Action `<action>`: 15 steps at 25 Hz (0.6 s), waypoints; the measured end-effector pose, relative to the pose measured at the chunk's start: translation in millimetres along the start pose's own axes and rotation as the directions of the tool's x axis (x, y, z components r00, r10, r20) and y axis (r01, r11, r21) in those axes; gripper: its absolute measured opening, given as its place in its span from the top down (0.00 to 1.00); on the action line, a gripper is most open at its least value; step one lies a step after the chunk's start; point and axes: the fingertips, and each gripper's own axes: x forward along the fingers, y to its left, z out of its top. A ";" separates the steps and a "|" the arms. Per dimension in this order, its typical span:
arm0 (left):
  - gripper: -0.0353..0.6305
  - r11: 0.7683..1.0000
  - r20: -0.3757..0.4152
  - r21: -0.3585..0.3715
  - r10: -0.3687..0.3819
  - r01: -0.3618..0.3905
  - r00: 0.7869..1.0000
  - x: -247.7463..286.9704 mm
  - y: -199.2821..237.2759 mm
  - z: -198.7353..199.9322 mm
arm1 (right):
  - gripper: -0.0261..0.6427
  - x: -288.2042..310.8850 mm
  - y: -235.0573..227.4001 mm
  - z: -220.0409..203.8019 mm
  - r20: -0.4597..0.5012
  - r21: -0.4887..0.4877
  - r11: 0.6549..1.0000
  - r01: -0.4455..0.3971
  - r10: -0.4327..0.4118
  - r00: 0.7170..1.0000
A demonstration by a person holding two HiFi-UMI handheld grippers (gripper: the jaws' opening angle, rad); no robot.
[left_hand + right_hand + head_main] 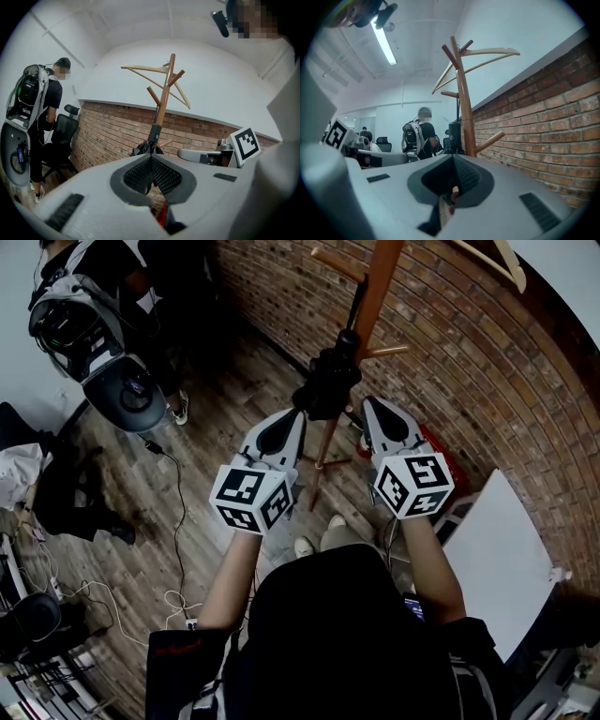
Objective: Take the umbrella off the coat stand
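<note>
Umbrella (328,381), black and folded, is hanging against the pole of the wooden coat stand (377,296) beside the brick wall (487,381). Left gripper (298,416) and right gripper (368,404) are flanking it, both pointing level, jaws meeting tip to tip and gripping nothing.

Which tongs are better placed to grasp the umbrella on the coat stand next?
Probably the left tongs: in the head view their tips almost touch the umbrella, which is straight ahead in their view. The right tongs stand apart from it, near a peg. Both are shut.
</note>
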 end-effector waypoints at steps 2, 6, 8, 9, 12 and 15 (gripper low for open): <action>0.92 1.000 0.007 0.007 -0.003 0.003 1.000 3.0 -0.2 2.7 | 0.92 2.9 -1.4 0.8 0.002 -0.002 1.000 -0.005 0.005 1.000; 0.92 1.000 -0.009 0.022 -0.009 0.009 1.000 16.9 -0.6 0.1 | 0.92 10.7 -11.1 -2.1 -0.008 -0.004 1.000 -0.011 0.011 1.000; 0.92 0.999 -0.020 0.031 -0.011 0.011 1.000 25.2 -1.6 -1.3 | 0.92 14.4 -18.1 -1.3 -0.012 0.003 1.000 -0.013 0.013 1.000; 0.92 0.999 -0.023 0.034 -0.010 0.011 1.000 28.7 -1.6 -1.1 | 0.92 16.1 -20.4 -0.1 -0.012 0.005 1.000 -0.016 0.016 1.000; 0.92 0.999 -0.028 0.038 -0.003 0.004 1.000 38.0 1.4 1.7 | 0.92 21.4 -23.9 2.8 -0.015 0.005 1.000 -0.026 0.026 1.000; 0.92 0.999 -0.037 0.049 0.010 -0.008 0.999 48.4 2.3 0.8 | 0.92 24.3 -31.6 1.4 -0.022 0.011 0.999 -0.031 0.031 0.999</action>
